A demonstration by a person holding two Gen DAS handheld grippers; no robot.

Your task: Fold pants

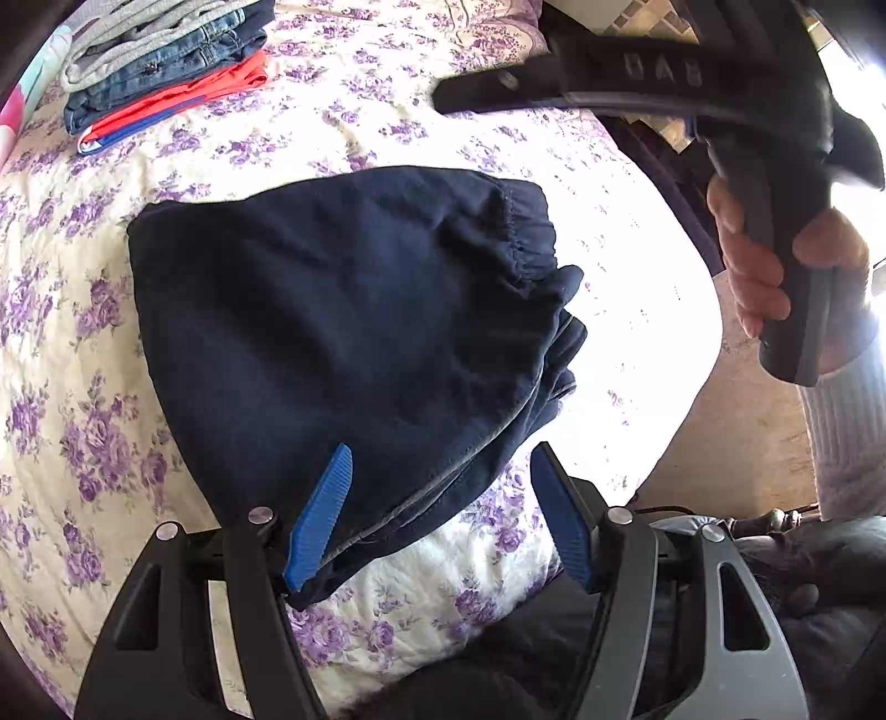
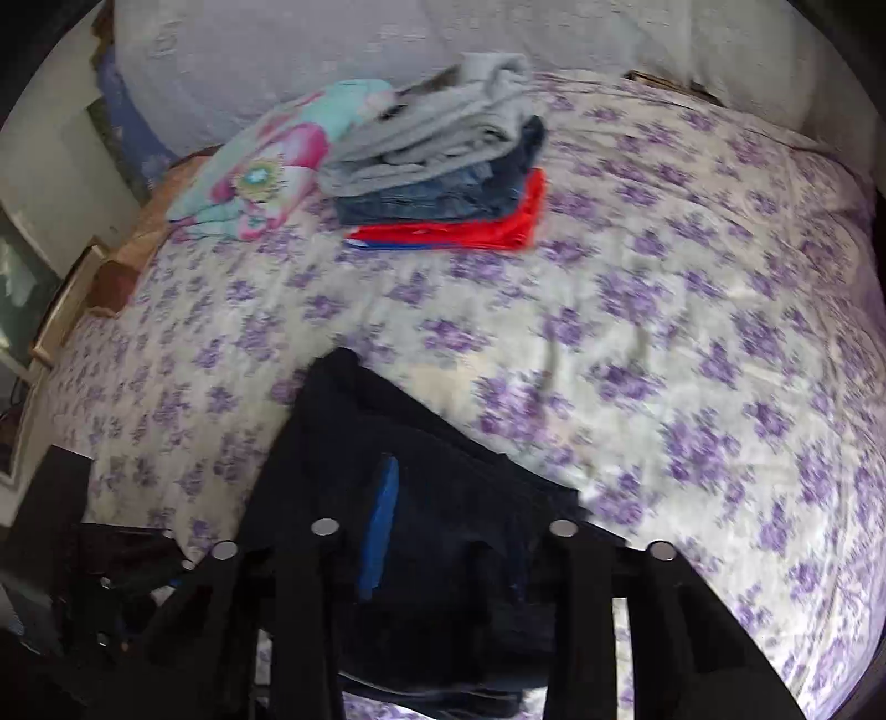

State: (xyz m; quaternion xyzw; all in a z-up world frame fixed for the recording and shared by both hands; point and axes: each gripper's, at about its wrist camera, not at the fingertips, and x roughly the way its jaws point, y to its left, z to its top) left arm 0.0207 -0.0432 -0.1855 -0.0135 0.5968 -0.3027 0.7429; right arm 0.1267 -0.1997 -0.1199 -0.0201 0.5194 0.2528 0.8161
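I see the folded pants (image 1: pixel 354 343) running lengthwise away from my wide-open, empty left gripper (image 1: pixel 437 515). My right gripper (image 2: pixel 443 526) is clamped on their dark cloth, one pad hidden.

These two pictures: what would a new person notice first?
First, the dark navy pants, folded into a bundle in the middle of the purple-flowered bedspread, with the left gripper open around their near edge. Then the stack of folded clothes further up the bed.

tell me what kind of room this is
Most likely a bedroom in a home. The work surface is a bed with a purple floral bedspread, a pillow lies at its far end, and a stack of folded clothes sits on it near the navy pants.
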